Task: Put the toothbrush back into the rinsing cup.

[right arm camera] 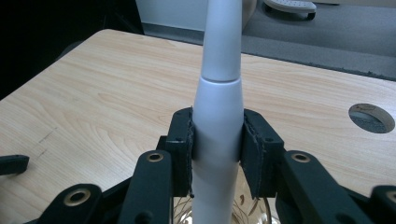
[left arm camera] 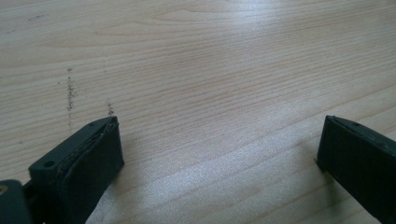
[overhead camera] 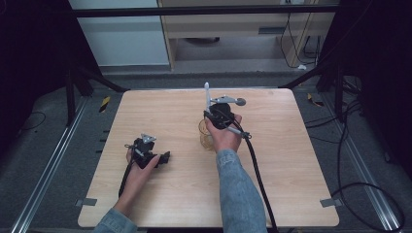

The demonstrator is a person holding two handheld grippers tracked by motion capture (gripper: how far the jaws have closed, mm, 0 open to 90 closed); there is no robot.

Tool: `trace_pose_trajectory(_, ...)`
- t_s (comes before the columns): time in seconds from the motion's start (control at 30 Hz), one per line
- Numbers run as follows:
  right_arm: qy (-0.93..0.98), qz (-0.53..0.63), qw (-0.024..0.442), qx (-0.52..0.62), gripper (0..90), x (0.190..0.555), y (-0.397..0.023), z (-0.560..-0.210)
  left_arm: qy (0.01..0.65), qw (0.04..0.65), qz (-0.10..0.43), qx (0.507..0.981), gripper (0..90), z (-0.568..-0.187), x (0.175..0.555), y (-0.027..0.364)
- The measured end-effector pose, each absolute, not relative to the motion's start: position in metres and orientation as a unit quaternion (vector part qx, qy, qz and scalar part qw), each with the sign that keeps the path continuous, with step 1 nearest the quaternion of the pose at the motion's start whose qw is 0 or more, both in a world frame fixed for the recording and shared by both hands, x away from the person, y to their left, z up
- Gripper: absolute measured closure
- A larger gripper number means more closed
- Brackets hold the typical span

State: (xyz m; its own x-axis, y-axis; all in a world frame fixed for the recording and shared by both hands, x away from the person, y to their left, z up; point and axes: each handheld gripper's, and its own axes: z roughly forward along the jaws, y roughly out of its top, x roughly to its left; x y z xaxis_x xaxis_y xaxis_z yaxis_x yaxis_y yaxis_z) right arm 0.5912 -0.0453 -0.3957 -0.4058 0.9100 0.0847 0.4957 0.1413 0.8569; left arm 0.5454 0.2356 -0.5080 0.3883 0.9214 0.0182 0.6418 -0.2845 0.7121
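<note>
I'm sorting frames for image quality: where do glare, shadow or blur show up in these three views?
High view: soft overall, dark at both sides, the light wooden table evenly lit. Left gripper view: a pale sheen on the wood between the open black left gripper, faint shadow beside its pads. Right gripper view: the white tapered plastic handle clamped by the right gripper is bright and low in detail.

A square table with a pale wood-grain top is set on a grey carpeted floor. Metal rails are laid along the floor at both sides, and black cables are coiled at the right. Dark frame struts are seen at the far corners, with yellow-black tape marks beside them. A white panel and a light wooden cabinet are placed beyond the table. A round grommet is sunk into the tabletop. Even, diffuse light is cast from above.
</note>
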Motion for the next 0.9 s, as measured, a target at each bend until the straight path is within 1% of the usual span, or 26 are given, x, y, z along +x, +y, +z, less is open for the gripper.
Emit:
trace_pose_trajectory(0.27, 0.725, 0.427, 0.242, 0.483, 66.6, 0.589, -0.045, -0.399, 0.507, 0.317, 0.22, 0.77, 0.0, -0.508, 0.545, 0.236)
trace_pose_trajectory(0.9, 0.733, 0.415, 0.227, 0.489, 66.6, 0.582, -0.045, -0.411, 0.507, 0.317, 0.22, 0.77, 0.0, -0.508, 0.545, 0.236)
